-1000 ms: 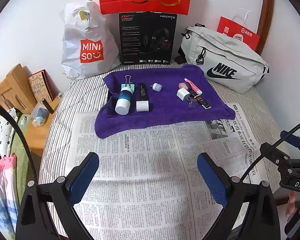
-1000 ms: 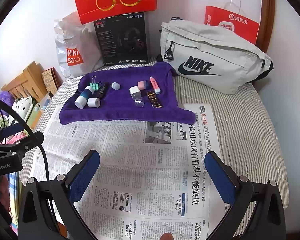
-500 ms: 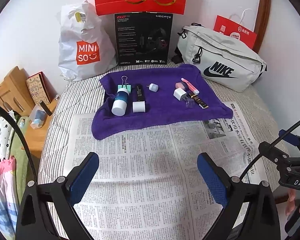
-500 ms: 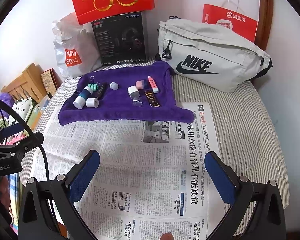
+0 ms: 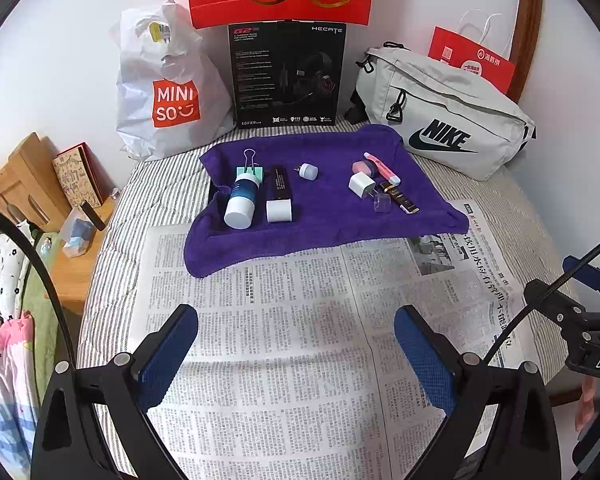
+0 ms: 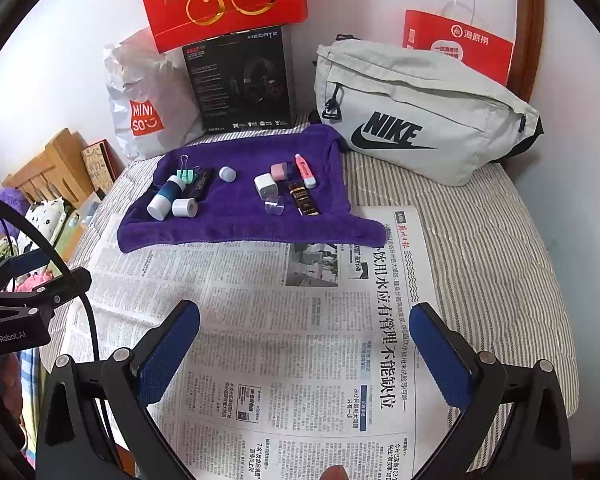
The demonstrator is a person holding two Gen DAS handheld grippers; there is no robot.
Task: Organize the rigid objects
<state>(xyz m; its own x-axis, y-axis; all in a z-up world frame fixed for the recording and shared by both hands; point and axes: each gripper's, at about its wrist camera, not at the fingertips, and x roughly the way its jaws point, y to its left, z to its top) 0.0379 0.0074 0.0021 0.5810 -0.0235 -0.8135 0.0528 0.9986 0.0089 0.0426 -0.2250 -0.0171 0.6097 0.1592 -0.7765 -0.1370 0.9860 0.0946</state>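
Both views have drawn slightly back over the last second, so the purple towel point(image 5: 324, 208) sits a little farther off; nothing on it has shifted. Newspaper point(image 5: 300, 340) covers the near part of the striped bed point(image 6: 500, 248), its far edge under the towel. On the towel, left group: teal-and-white bottle point(image 5: 242, 200), black tube point(image 5: 280, 188), binder clip point(image 5: 251, 166); right group: white charger point(image 5: 362, 185), pink highlighter point(image 5: 382, 168), clear cap point(image 5: 382, 203). Left gripper point(image 5: 296, 356) and right gripper point(image 6: 306, 356) hover above the newspaper, jaws wide apart, empty.
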